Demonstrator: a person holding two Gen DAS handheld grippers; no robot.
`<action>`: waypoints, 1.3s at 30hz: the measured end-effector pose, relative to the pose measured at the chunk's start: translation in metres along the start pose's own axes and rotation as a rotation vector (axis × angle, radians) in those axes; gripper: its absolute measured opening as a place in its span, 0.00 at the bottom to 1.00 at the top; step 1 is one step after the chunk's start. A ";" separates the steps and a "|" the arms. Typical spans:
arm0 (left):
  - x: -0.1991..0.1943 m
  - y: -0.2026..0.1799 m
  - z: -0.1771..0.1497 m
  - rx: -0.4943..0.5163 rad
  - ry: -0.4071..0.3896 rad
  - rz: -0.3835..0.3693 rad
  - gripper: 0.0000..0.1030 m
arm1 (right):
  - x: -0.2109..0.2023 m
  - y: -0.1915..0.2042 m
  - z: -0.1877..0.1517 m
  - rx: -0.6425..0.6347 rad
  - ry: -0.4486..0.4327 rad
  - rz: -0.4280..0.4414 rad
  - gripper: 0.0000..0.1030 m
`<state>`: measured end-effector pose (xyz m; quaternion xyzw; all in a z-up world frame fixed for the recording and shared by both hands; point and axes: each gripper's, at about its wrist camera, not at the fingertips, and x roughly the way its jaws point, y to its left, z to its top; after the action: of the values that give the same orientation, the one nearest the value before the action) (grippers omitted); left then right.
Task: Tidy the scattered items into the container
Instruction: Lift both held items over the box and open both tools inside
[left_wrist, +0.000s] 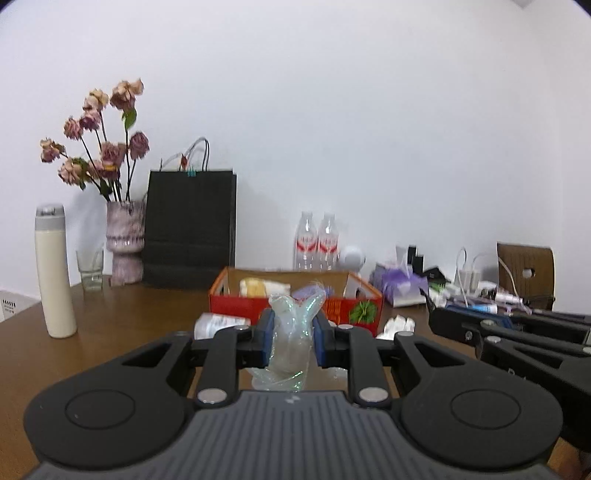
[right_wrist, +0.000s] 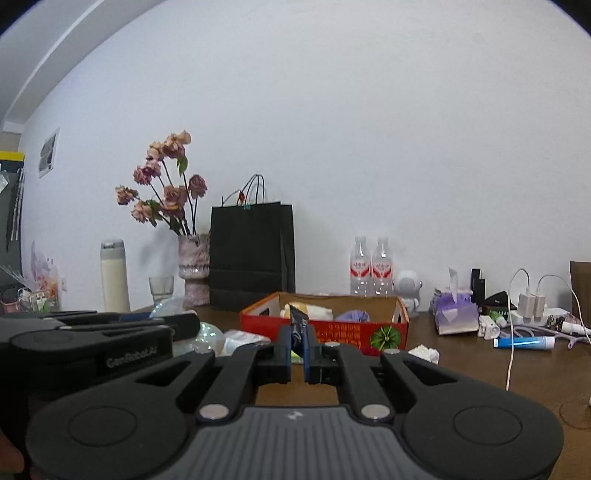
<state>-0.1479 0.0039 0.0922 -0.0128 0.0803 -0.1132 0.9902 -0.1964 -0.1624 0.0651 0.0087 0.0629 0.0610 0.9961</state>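
Observation:
A red cardboard box (left_wrist: 332, 309) stands on the brown table, open at the top, with a yellowish item (left_wrist: 253, 287) and other things inside; it also shows in the right wrist view (right_wrist: 343, 332). My left gripper (left_wrist: 293, 328) is shut on a crumpled clear plastic wrapper (left_wrist: 291, 332), held above the table just in front of the box. My right gripper (right_wrist: 297, 347) is shut on a thin dark packet (right_wrist: 297, 323), close in front of the box. A crumpled white tissue (right_wrist: 424, 352) lies right of the box. A white packet (left_wrist: 218, 324) lies left of it.
Against the wall stand a black paper bag (left_wrist: 190, 229), a vase of dried roses (left_wrist: 123, 243), a cream flask (left_wrist: 55, 269), a glass (left_wrist: 89, 271) and two water bottles (left_wrist: 317, 240). A purple tissue pack (right_wrist: 454, 310), chargers, cables and a blue tube (right_wrist: 524, 342) crowd the right side.

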 end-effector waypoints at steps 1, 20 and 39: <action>0.003 0.001 0.003 -0.002 0.003 0.003 0.22 | 0.002 -0.001 0.002 0.001 0.001 0.003 0.05; 0.232 0.040 0.133 -0.022 0.178 -0.038 0.23 | 0.193 -0.094 0.118 0.063 0.125 0.010 0.05; 0.537 0.014 0.093 -0.023 0.826 -0.025 0.23 | 0.509 -0.197 0.093 0.206 0.775 -0.047 0.05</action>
<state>0.3870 -0.1031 0.0998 0.0219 0.4721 -0.1198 0.8731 0.3401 -0.2966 0.0896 0.0833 0.4397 0.0305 0.8938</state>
